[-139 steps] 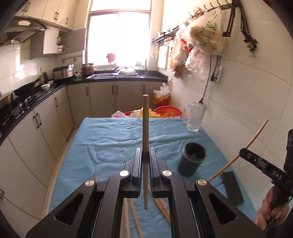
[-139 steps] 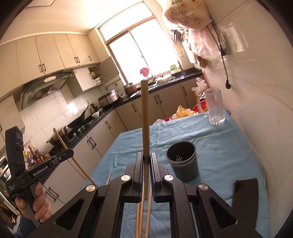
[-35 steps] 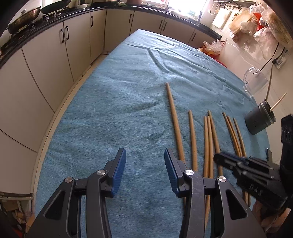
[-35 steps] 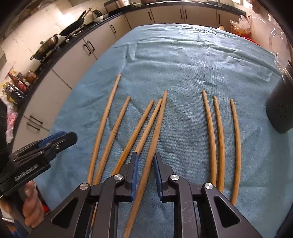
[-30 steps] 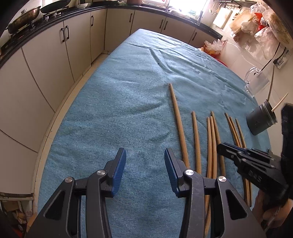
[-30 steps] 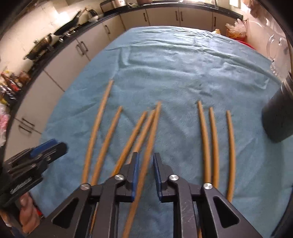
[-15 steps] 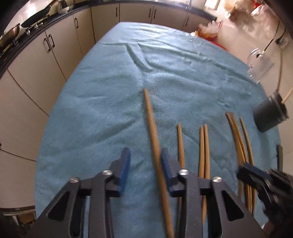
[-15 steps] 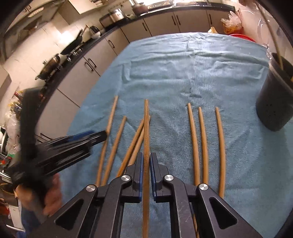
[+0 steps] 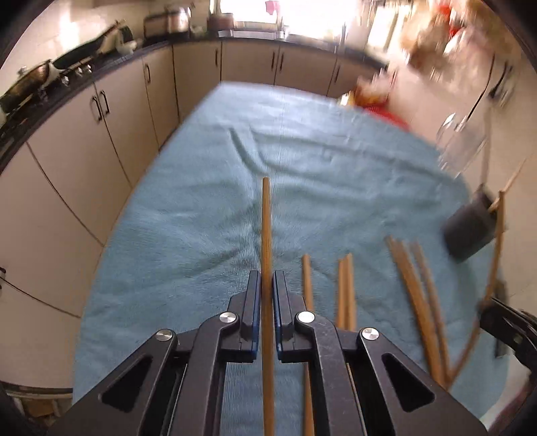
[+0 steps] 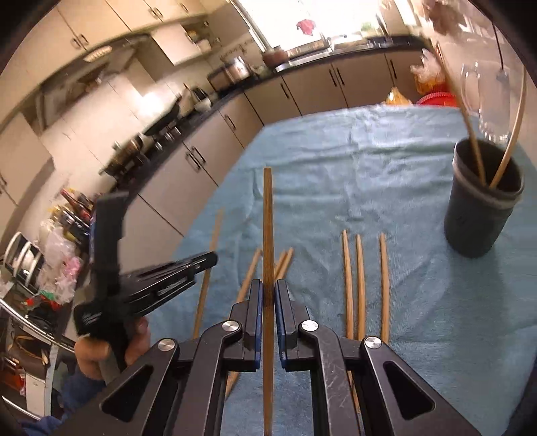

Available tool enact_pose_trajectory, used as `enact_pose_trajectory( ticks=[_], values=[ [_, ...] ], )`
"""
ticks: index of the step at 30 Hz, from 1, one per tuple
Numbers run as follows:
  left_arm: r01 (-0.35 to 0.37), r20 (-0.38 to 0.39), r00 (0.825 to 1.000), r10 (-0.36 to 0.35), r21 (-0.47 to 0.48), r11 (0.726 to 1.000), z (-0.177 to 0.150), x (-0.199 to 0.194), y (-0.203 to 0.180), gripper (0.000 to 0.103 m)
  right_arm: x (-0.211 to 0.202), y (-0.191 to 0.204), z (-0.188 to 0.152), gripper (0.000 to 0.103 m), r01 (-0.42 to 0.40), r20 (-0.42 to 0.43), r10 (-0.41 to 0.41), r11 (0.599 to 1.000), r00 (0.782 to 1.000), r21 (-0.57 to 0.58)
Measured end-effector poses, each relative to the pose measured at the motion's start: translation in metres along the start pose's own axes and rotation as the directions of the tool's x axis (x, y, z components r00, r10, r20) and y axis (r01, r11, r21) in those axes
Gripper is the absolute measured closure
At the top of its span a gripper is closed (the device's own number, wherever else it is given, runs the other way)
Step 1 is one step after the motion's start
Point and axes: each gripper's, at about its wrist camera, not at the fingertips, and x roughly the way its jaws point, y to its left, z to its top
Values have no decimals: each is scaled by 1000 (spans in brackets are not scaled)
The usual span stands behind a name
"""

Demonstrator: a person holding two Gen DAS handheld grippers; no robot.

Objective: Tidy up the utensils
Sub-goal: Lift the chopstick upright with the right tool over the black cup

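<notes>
While both grippers sit over the blue cloth point(image 9: 188, 214), left gripper point(image 9: 266, 285) & right gripper point(image 10: 267, 295) each clamp one chopstick; other chopsticks point(image 10: 359, 278) lie loose nr the dark cup point(image 10: 480, 214), w/ two inside.

Kitchen bkgd: beige cabinets point(image 9: 110, 141) ran under a dark counter point(image 10: 349, 55); bright window point(image 10: 285, 23) lit rear; pans on stove point(image 9: 40, 80) at left; table w/ blue cloth point(image 9: 208, 208).

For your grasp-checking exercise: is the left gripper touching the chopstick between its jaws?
Touching. The left wrist view shows the left gripper with both blue pads pressed against the chopstick, no gap on either side.
</notes>
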Motion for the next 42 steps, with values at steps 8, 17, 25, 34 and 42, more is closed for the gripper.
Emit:
enact_pose_trajectory(
  ticks=[8,17,25,34,42],
  values=[
    [63,170,984,-60,-13,998,-6,-76,2,97,-37,20,-5,95,3,136,7,997,991,-73],
    [77,221,972,-75,1,997,-7,-103,-5,97,-50,22,-9,95,9,161,2,998,987,-69],
    [78,235,969,-78,8,997,-6,-113,-9,97,-66,15,-8,95,11,191,-4,999,982,-39],
    [87,243,966,-91,30,996,-3,-121,-19,97,-90,3,-6,95,19,240,-19,1000,970,-1],
    [103,253,961,-115,62,993,-1,-130,-33,97,-110,-9,-6,95,19,276,-27,999,961,32]
  ],
)
